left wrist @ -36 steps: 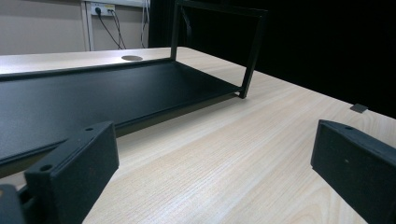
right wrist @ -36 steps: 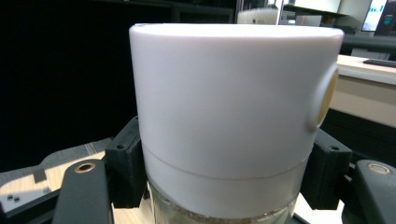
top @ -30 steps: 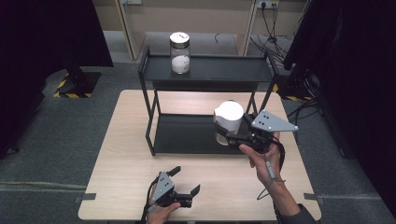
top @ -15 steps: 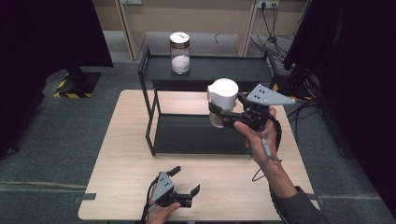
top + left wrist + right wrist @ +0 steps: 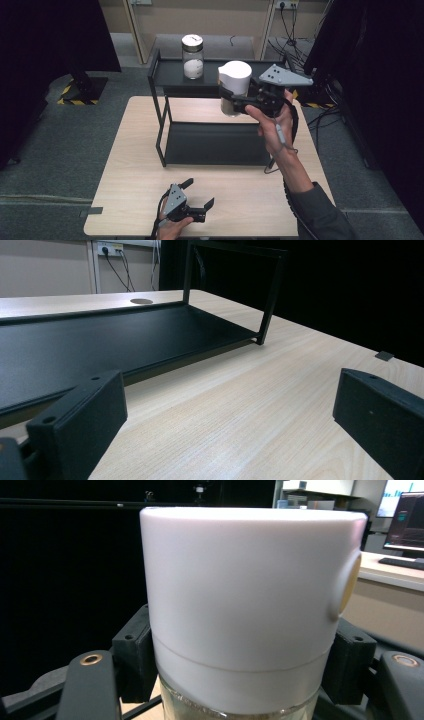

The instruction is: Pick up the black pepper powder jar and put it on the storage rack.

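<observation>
A glass jar with a tall white lid (image 5: 234, 85) hangs in the air, level with the black rack's top shelf (image 5: 215, 75). My right gripper (image 5: 235, 102) is shut on it just under the lid. In the right gripper view the white lid (image 5: 245, 605) towers between the two black pads (image 5: 132, 660). A second jar with white contents (image 5: 192, 56) stands at the left of the top shelf. My left gripper (image 5: 200, 195) rests open on the table near its front edge. In the left gripper view my left gripper (image 5: 225, 425) has only bare wood between its jaws.
The two-tier black rack has a bare lower shelf (image 5: 215, 142), also seen as the lower shelf (image 5: 100, 340) in the left gripper view. The light wooden table (image 5: 135, 165) has free room in front of the rack. Dark curtains flank both sides; cables lie on the floor behind.
My right gripper has lifted the white-lidded jar from the lower shelf's height up to the top shelf's level. The left gripper has stayed still.
</observation>
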